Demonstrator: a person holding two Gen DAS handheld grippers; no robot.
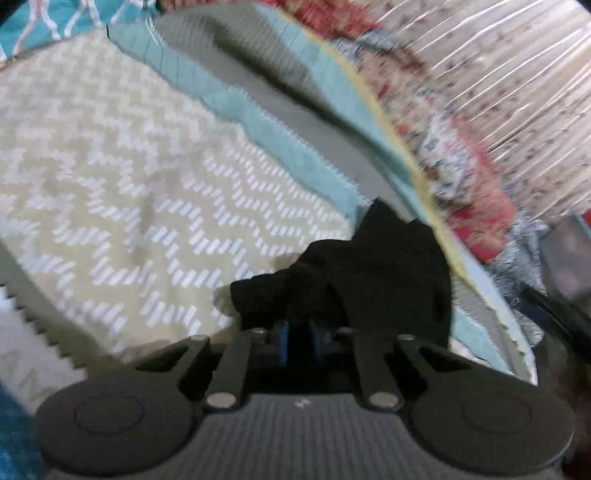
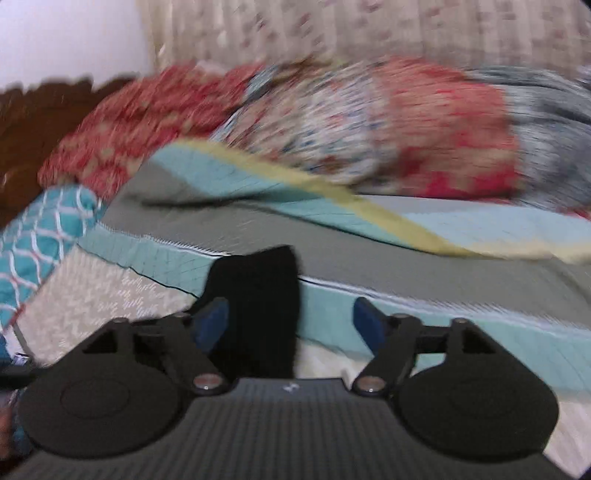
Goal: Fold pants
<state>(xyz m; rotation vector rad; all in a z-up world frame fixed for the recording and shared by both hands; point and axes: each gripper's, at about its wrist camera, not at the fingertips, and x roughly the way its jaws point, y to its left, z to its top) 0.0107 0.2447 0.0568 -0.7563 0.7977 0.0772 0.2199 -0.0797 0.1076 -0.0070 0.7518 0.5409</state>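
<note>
The black pants (image 1: pixel 354 273) hang bunched from my left gripper (image 1: pixel 299 332), whose blue pads are shut on the cloth above a beige zigzag bedspread (image 1: pixel 110 192). In the right wrist view a strip of the black pants (image 2: pixel 258 295) lies between the blue pads of my right gripper (image 2: pixel 291 325), which is open; the left pad (image 2: pixel 210 325) is beside the cloth, the right pad (image 2: pixel 369 325) stands apart from it. Both views are blurred by motion.
A teal quilt with a yellow edge (image 2: pixel 295 184) and a grey sheet (image 2: pixel 332 251) lie behind. Red patterned bedding (image 2: pixel 369 122) is piled at the back by a curtain (image 2: pixel 369 29). A teal patterned pillow (image 2: pixel 40 236) is at left.
</note>
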